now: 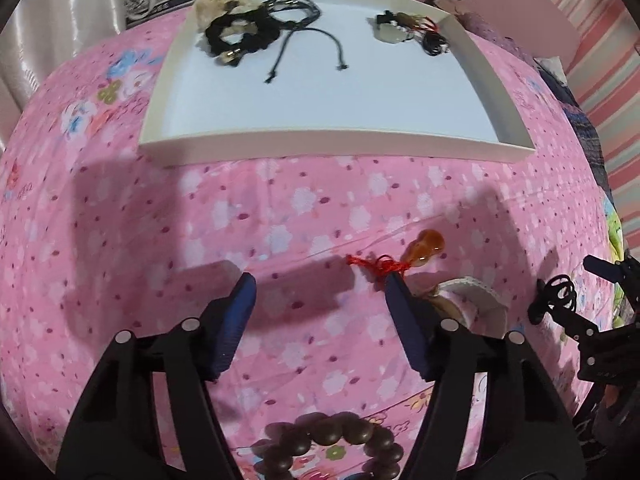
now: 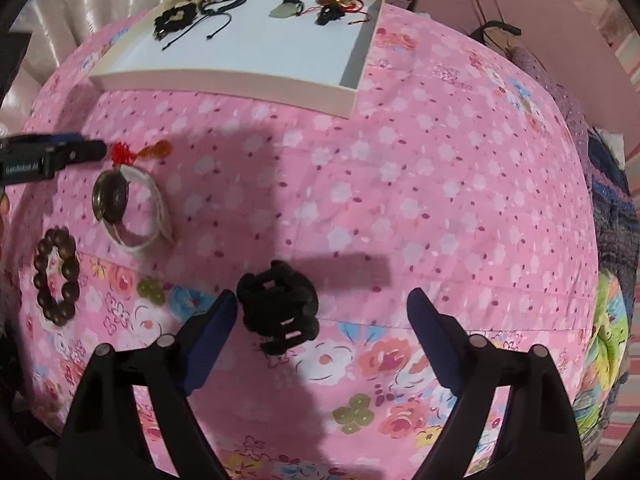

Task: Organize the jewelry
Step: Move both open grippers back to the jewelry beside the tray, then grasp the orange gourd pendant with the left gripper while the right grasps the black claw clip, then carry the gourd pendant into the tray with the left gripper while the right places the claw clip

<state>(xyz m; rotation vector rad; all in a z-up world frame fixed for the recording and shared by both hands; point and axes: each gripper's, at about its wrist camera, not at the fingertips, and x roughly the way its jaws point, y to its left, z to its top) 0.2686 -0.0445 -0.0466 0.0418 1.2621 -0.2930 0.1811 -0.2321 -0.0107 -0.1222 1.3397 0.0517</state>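
A white tray [image 1: 332, 142] lies on the pink bedspread and holds black cord bracelets [image 1: 256, 28] at its far left and pendants [image 1: 404, 32] at its far right; it also shows in the right wrist view [image 2: 224, 80]. My left gripper [image 1: 320, 280] is open, its right finger beside a red knot with an amber pendant [image 1: 428, 246]. My right gripper [image 2: 322, 300] is open around a black bracelet [image 2: 278, 304], which lies near its left finger. A white band with a dark disc [image 2: 128, 208] and a brown bead bracelet [image 2: 56, 276] lie at left.
The pink floral bedspread [image 2: 400, 180] covers the whole work surface. Folded dark and patterned cloth [image 2: 612, 216] lies along the right edge. The brown bead bracelet [image 1: 332, 448] lies under my left gripper. A pink striped wall stands at the back right.
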